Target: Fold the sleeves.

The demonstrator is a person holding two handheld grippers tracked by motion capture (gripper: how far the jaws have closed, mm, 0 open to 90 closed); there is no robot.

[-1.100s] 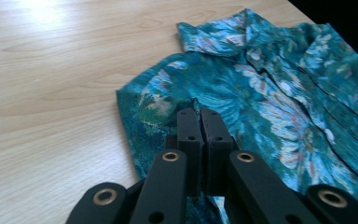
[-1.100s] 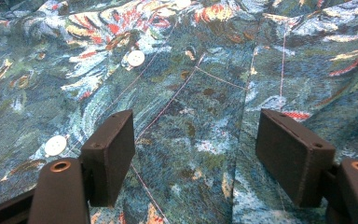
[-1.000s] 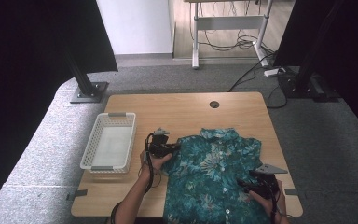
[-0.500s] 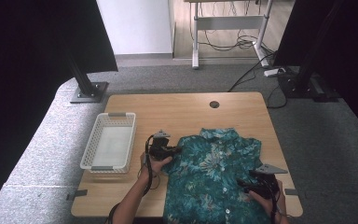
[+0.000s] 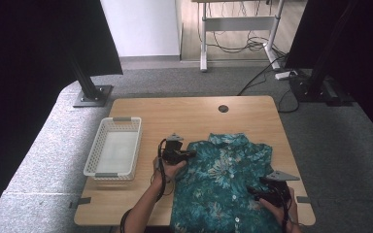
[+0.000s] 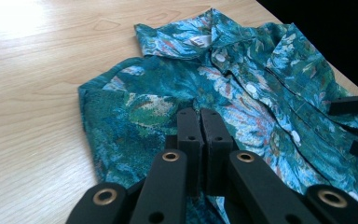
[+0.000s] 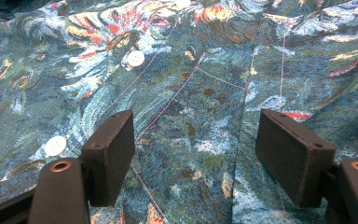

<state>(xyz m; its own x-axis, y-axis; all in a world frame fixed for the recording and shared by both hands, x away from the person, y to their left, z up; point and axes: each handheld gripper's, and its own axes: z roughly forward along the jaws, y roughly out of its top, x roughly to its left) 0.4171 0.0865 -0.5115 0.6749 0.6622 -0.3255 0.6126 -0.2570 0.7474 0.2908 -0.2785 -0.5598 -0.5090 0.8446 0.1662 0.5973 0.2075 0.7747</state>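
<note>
- While the teal floral button-up shirt (image 5: 226,187) lies flat on the wooden table (image 5: 184,114), the left gripper (image 6: 201,140) rests over its sleeve edge, jaws pressed together; whether fabric is pinched cannot be told.
- Right gripper (image 7: 196,154): jaws wide apart above the shirt front, holding nothing.
- White basket (image 5: 112,153): well left of the shirt.

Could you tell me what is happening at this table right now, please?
A person is working on a teal floral shirt spread buttoned-side up on the wooden table, with a hand-held gripper in each hand. The left hand-held gripper has its jaws shut and sits at the shirt's folded-in sleeve edge; whether it pinches cloth I cannot tell. The right hand-held gripper is open, its jaws over the fabric near the shirt's other side. A white basket stands beside the shirt.
</note>
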